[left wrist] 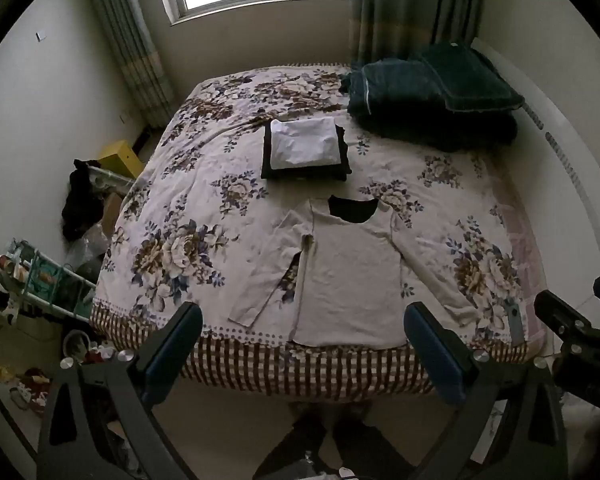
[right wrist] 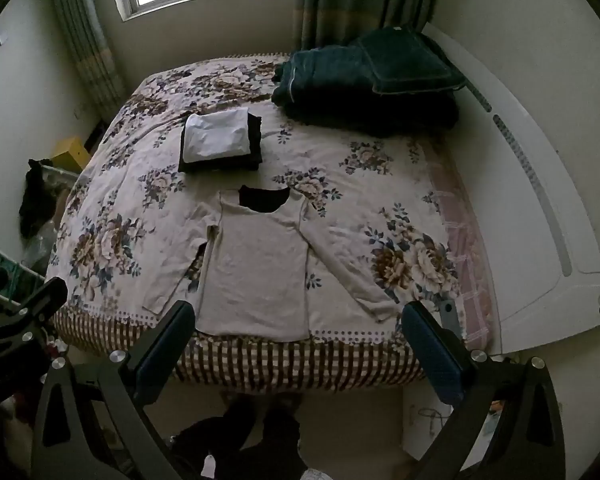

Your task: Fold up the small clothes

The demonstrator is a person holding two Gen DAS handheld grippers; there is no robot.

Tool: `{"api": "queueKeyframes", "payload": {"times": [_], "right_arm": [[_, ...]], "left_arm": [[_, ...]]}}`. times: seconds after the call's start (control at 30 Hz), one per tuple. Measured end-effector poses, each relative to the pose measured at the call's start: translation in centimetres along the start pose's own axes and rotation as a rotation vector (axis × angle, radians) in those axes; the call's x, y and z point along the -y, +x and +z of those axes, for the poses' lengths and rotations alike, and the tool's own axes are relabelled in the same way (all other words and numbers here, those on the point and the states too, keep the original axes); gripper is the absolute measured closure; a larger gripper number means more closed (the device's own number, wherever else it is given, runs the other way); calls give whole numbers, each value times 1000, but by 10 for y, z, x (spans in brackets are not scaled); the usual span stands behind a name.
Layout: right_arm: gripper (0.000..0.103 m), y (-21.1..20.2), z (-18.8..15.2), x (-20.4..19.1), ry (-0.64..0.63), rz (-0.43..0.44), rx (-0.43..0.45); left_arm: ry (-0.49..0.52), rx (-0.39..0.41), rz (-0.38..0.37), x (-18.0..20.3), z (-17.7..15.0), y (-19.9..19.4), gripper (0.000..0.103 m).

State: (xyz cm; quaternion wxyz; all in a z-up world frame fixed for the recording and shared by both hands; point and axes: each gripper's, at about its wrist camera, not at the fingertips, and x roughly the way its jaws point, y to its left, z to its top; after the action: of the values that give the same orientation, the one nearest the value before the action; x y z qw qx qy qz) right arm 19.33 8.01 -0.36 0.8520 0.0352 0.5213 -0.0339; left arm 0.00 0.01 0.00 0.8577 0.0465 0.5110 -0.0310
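Beige long-sleeve shirt (left wrist: 350,280) lies flat on the bed (left wrist: 204,208), sleeves spread, just ahead of both grippers. Left gripper (left wrist: 302,322) and right gripper (right wrist: 298,320) gape wide, empty, above the bed's near edge. Folded stack (left wrist: 304,148) lies beyond the shirt.

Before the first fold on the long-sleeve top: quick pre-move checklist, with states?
1. Beige top spread flat, both sleeves out: ok.
2. Left hand-held gripper open, holding nothing: ok.
3. Right hand-held gripper open, holding nothing: ok.
4. Folded stack apart from the top, out of the fold path: ok.
5. Hem near the bed edge, not hanging over: ok.
6. Grey object beside the right cuff, touching or apart: cannot tell.
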Motion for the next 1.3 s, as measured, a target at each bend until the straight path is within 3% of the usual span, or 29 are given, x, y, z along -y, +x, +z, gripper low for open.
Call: {"api": "queueKeyframes", "payload": {"times": [0.4, 1.3], "right_arm": [[0, -4, 6, 0, 0, 5, 13], [0, -20, 17, 4, -2, 11, 37]], "left_arm": [[-10, 3, -13, 8, 15, -6, 0], [-20, 44, -30, 8, 17, -19, 0]]}}
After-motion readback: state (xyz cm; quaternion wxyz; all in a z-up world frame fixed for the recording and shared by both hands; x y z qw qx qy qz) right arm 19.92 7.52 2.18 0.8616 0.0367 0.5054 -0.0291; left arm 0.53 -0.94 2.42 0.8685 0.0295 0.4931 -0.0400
